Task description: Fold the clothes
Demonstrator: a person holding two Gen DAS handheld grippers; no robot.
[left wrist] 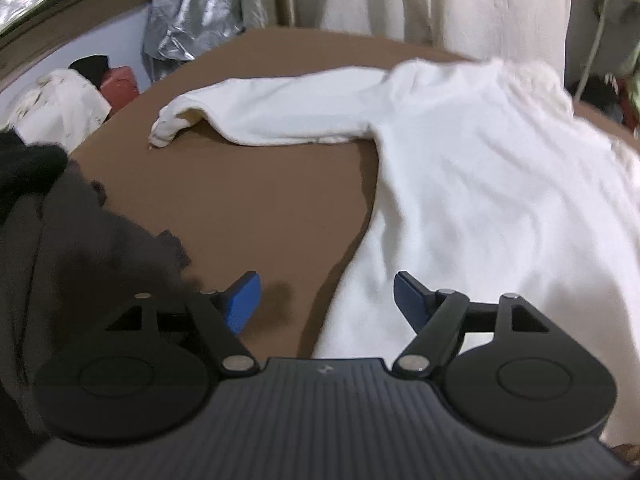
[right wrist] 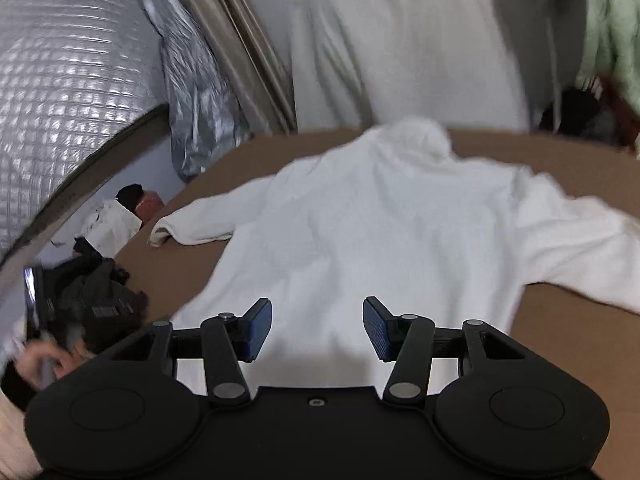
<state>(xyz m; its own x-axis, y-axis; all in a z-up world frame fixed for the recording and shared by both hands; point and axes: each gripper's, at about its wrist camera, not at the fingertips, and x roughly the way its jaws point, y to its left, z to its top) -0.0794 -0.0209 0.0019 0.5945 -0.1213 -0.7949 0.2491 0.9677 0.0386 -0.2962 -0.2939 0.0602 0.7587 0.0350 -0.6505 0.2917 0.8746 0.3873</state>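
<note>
White hooded sweatshirt (right wrist: 372,240) lies spread flat on the brown table (right wrist: 580,344), its hood (right wrist: 420,132) bunched at the far edge and both sleeves stretched outward; the sleeve (left wrist: 280,116) on the left of the pictures runs out sideways and ends in a crumpled cuff (left wrist: 164,132) resting on the bare surface, while the other sleeve trails off toward the right side of the right wrist view. The left gripper (left wrist: 326,300) hangs above the garment's near left edge with its jaws released and set wide apart: its blue pads (left wrist: 242,300) press on nothing, one over bare table and the other over white cloth, with only the table and the sweatshirt's edge showing between them. The right gripper (right wrist: 318,328) sits over the lower middle of the sweatshirt's body, its jaws also parted and clasping nothing, though the gap looks narrower than the left one's. A heap of dark clothes (left wrist: 80,216) sits at the table's left edge, just beside the left gripper. In the right wrist view a hand (right wrist: 48,360) shows at the lower left, next to that dark heap. Beyond the table hangs a pale curtain (right wrist: 400,40), with silver quilted material (right wrist: 72,72) and a crumpled foil sheet (left wrist: 192,12) to its left. Down on the floor past the table's left edge lie a white bag (left wrist: 56,100) and something red (left wrist: 120,80) beside a black item, too blurred to identify.
</note>
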